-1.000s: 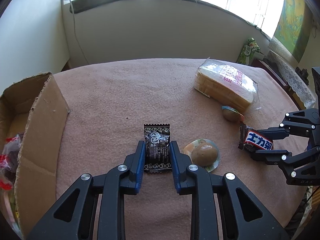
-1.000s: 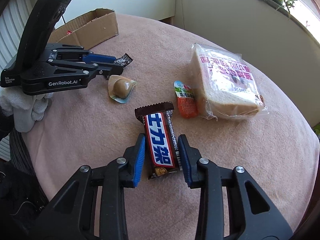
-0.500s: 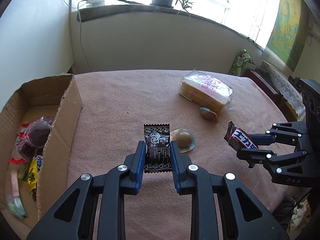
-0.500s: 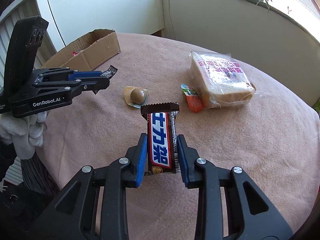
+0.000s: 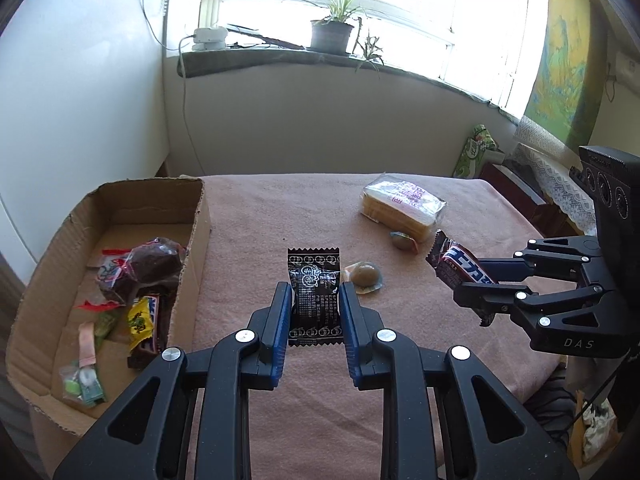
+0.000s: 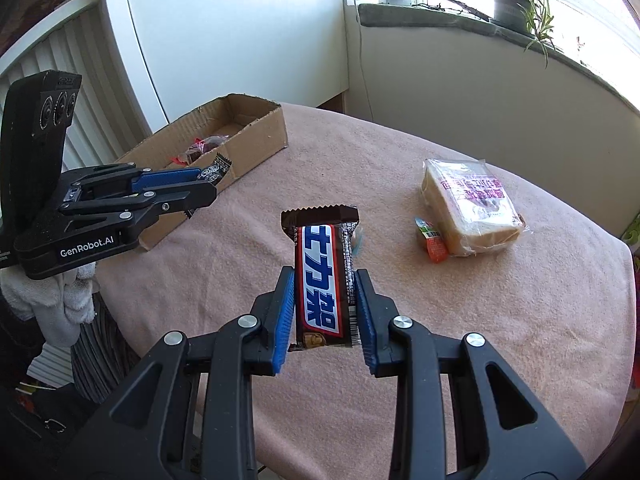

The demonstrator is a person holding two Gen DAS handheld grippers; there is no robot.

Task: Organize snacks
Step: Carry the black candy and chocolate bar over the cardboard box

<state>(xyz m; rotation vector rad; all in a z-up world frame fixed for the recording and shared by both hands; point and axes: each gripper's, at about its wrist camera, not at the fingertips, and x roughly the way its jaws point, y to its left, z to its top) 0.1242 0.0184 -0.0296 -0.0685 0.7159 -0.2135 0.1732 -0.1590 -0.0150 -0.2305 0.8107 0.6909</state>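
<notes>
Two snacks held clear of the bench (image 5: 256, 216).
Black packet (image 5: 314, 296) is gripped by left fingers (image 5: 280, 312) beside the box (image 5: 192, 248); chocolate bar (image 6: 322, 280) gripped by right fingers (image 6: 285, 312).

My left gripper (image 5: 315, 312) clamps a black packet (image 5: 315, 300) above the pink table (image 5: 280, 216). To its right my right gripper (image 5: 476, 288) grips a candy bar (image 5: 460, 266). A jelly cup (image 5: 366, 276) and bread bag (image 5: 402, 204) lie on the table; the cardboard box (image 5: 192, 232) at left holds snacks.
</notes>
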